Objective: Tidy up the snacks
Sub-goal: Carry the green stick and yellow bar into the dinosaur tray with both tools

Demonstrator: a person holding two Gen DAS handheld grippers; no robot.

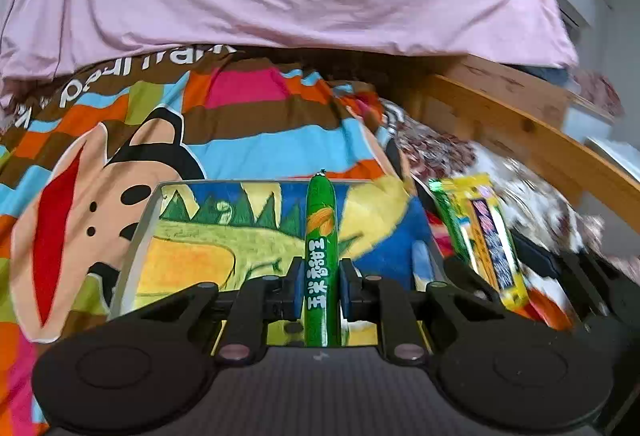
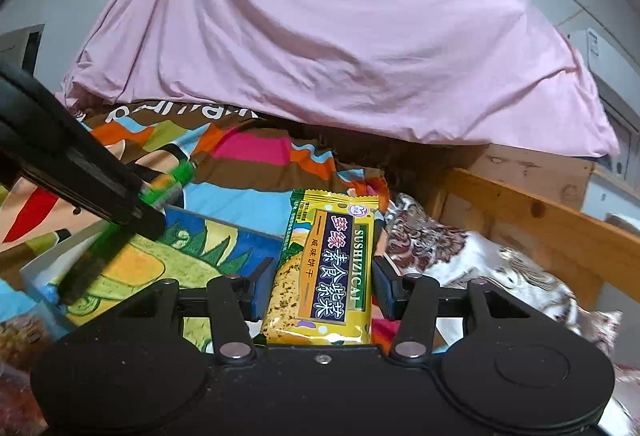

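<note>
Left gripper (image 1: 320,286) clamped on the green sausage (image 1: 321,236), right gripper (image 2: 316,290) clamped on the yellow biscuit pack (image 2: 326,272), both above the tray (image 1: 136,232) — lower gently, release side by side.

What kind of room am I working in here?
Most likely a bedroom: a cartoon-print quilt spread over a bed, a pink sheet draped behind it, and a wooden bed rail along the side.

Green corn sausage stick (image 1: 320,260), upright between clamping pads, above the dinosaur-print box (image 1: 192,252). Yellow cracker packet (image 2: 326,272), printed SUSHIZICAI, held lengthwise, just right.
</note>
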